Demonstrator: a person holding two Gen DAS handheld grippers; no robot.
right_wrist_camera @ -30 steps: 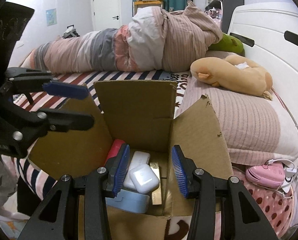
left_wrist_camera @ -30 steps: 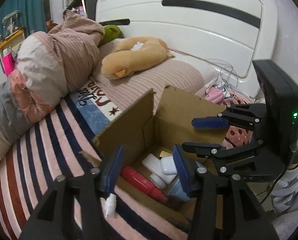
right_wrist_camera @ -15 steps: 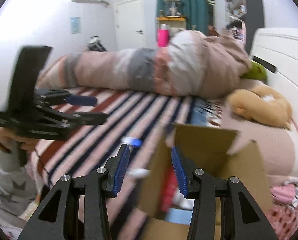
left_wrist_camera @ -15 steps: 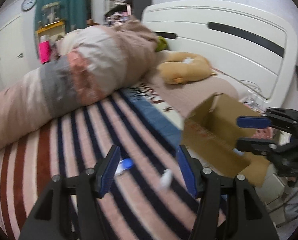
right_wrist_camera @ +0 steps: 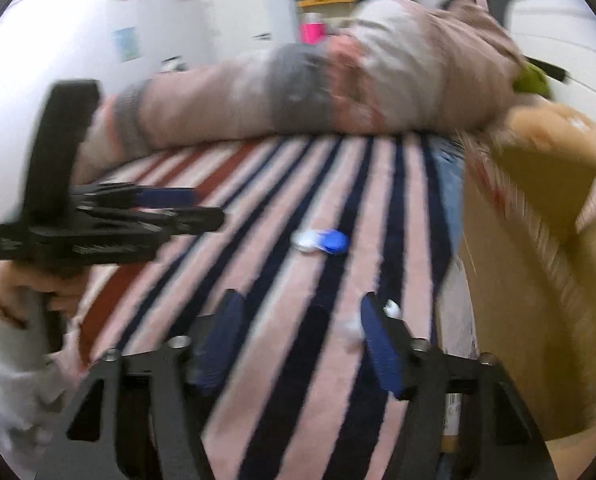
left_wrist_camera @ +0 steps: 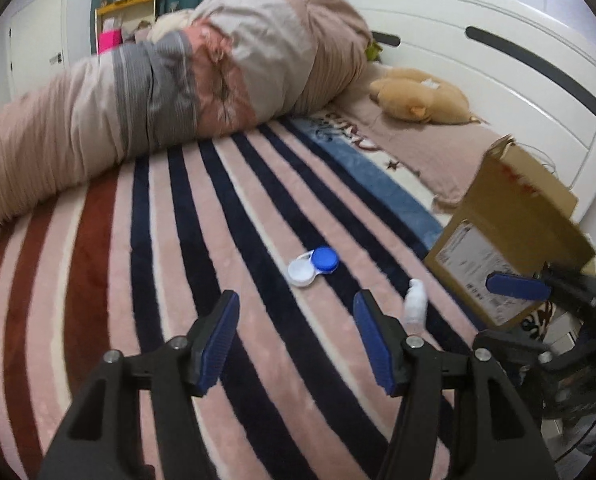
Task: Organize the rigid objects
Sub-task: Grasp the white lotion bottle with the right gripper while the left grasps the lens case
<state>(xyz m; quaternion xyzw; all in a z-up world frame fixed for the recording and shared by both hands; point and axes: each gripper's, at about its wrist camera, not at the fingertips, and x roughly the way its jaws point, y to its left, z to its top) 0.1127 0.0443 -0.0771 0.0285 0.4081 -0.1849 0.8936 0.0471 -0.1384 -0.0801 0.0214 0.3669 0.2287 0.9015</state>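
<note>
A blue-and-white contact lens case (left_wrist_camera: 313,266) lies on the striped blanket ahead of my left gripper (left_wrist_camera: 294,340), which is open and empty. A small white bottle (left_wrist_camera: 415,306) lies just right of its right finger. The cardboard box (left_wrist_camera: 510,236) stands at the right. In the blurred right wrist view my right gripper (right_wrist_camera: 298,340) is open and empty above the blanket, with the lens case (right_wrist_camera: 321,242) ahead, the white bottle (right_wrist_camera: 352,330) by its right finger, and the box (right_wrist_camera: 538,280) at the right. The left gripper (right_wrist_camera: 178,210) shows at the left.
A rolled quilt (left_wrist_camera: 158,80) lies across the back of the bed. A tan plush toy (left_wrist_camera: 422,100) rests by the white headboard (left_wrist_camera: 498,60). The striped blanket (left_wrist_camera: 138,260) covers the bed around the items.
Both grippers have swung left, away from the open box and out over the striped blanket. The lens case and white bottle have come into view ahead of them.
</note>
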